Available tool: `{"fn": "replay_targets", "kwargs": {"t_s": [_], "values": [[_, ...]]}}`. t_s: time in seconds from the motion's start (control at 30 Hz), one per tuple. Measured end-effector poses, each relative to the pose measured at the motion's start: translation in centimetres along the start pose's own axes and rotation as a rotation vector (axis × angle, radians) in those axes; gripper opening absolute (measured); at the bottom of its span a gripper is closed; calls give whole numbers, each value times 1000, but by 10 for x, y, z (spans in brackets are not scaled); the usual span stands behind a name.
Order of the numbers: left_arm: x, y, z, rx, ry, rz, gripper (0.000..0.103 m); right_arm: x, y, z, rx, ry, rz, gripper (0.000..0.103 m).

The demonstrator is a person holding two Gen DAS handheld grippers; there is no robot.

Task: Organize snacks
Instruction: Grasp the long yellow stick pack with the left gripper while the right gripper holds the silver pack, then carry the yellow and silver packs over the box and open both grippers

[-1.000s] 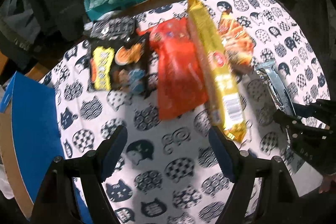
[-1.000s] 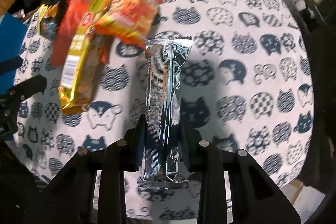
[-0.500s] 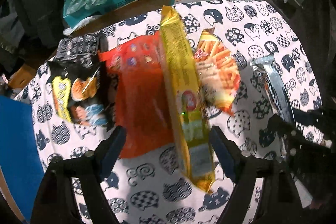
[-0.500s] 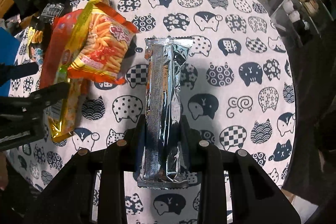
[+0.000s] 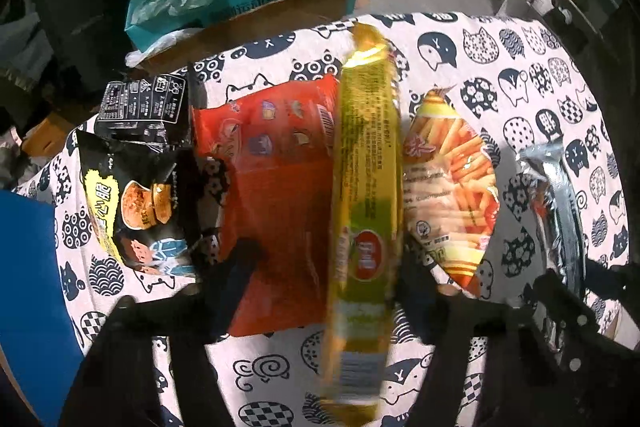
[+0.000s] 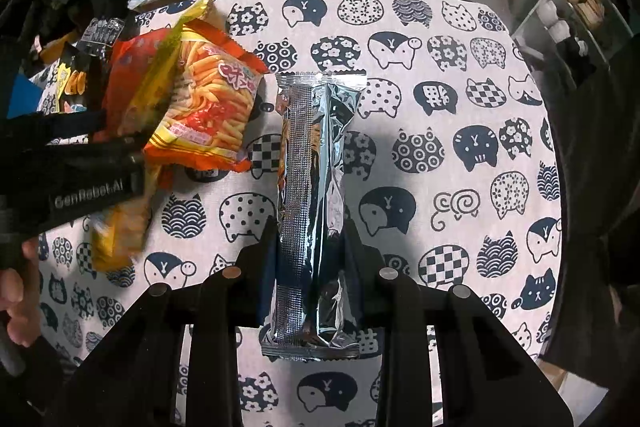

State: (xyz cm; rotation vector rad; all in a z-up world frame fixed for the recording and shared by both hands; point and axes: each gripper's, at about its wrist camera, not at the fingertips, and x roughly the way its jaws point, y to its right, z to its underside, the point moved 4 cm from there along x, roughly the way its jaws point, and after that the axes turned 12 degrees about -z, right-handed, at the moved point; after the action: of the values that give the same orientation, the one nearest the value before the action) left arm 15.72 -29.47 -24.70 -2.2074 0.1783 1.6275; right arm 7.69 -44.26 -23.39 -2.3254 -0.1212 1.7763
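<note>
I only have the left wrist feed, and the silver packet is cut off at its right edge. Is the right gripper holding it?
Observer: Yes. The right gripper is shut on the silver foil packet, and the packet's near end sticks out behind the fingers.
Operator: Is it touching the fries bag?
Observer: No. A strip of tablecloth shows between it and the fries bag.
Operator: Which face is up?
Observer: The plain silver back, with its crimped seam running lengthwise.
</note>
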Motion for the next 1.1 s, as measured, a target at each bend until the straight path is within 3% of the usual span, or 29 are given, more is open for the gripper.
{"fn": "replay_targets", "kwargs": {"t_s": [0.07,0.33,0.73,1.1], "values": [[-5,0,0,11,13,24,47,1,2,-1,-3,-1,0,29],[-31,-1,12,53,63,34,28,-10,-27,11,-20,8,0,29],[-51,-30,52,57,90,59,28,-27,-56,19,-58,34,-17,29],[-79,-53,80,78,161,8,28,-46,-85,20,-95,64,-25,29]]}}
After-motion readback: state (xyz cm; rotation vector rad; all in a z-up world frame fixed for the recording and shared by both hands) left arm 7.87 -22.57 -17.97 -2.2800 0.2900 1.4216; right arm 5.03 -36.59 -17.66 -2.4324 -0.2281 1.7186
